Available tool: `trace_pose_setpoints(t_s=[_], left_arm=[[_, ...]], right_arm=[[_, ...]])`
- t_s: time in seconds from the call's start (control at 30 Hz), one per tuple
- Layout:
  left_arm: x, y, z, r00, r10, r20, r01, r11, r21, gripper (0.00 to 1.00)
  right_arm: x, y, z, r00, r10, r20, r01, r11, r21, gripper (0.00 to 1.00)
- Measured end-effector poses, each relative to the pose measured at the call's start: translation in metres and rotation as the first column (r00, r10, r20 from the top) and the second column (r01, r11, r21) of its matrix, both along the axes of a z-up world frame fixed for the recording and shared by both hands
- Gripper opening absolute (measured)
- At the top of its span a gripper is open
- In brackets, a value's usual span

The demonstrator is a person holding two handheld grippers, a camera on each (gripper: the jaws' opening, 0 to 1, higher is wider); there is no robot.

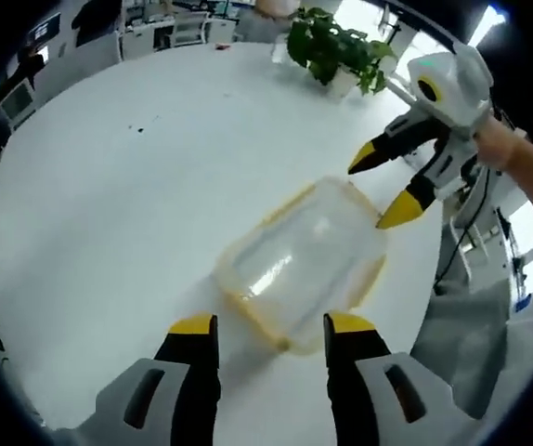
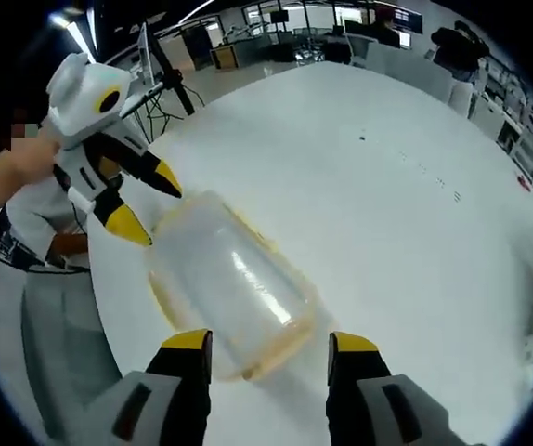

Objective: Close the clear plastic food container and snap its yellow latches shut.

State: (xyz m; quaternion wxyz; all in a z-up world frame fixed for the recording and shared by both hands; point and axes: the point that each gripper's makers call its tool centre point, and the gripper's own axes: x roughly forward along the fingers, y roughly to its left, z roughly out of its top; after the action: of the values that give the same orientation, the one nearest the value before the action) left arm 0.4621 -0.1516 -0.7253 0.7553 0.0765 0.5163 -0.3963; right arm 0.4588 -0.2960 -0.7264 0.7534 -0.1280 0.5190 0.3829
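A clear plastic food container [image 1: 304, 265] with a yellow rim lies on the white table [image 1: 109, 204], its lid resting on top. My left gripper [image 1: 271, 330] stands open at its near end, jaws wide on either side of a corner. Open as well, my right gripper [image 1: 378, 192] hovers at the container's far end, one yellow fingertip [image 1: 398, 214] close over the rim. In the right gripper view the container [image 2: 229, 279] stretches away from my right gripper [image 2: 268, 344] toward the left gripper [image 2: 150, 206]. I cannot tell whether the yellow latches [image 1: 290, 203] are snapped down.
A potted green plant [image 1: 336, 51] stands at the far side of the table. The table's curved edge [image 1: 429, 297] runs close beside the container. A person's hand [image 2: 25, 153] holds the left gripper. Office desks and chairs sit beyond the table.
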Motion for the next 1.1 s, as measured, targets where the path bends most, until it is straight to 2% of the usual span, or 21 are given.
trace_pose_setpoints(t_s=[0.4, 0.67, 0.73, 0.93, 1.1], left_arm=[[-0.004, -0.004, -0.004, 0.99, 0.113, -0.08, -0.117, 0.992, -0.043, 0.39], [-0.005, -0.005, -0.006, 0.987, 0.131, -0.092, -0.136, 0.99, -0.042, 0.37], [-0.006, -0.005, -0.007, 0.988, 0.128, -0.091, -0.132, 0.99, -0.041, 0.36], [-0.008, -0.007, -0.01, 0.989, 0.122, -0.087, -0.125, 0.992, -0.036, 0.37], [-0.009, -0.007, -0.013, 0.99, 0.114, -0.079, -0.116, 0.993, -0.028, 0.36]], right_arm=[[-0.002, 0.0, -0.005, 0.99, -0.125, -0.06, 0.126, 0.992, 0.018, 0.46], [-0.007, 0.0, -0.01, 0.971, -0.21, -0.115, 0.215, 0.976, 0.036, 0.44], [-0.007, 0.001, -0.011, 0.97, -0.213, -0.114, 0.219, 0.975, 0.042, 0.41], [-0.013, 0.01, -0.014, 0.963, -0.229, -0.144, 0.241, 0.968, 0.069, 0.42], [-0.012, 0.009, -0.015, 0.963, -0.233, -0.139, 0.243, 0.968, 0.062, 0.43]])
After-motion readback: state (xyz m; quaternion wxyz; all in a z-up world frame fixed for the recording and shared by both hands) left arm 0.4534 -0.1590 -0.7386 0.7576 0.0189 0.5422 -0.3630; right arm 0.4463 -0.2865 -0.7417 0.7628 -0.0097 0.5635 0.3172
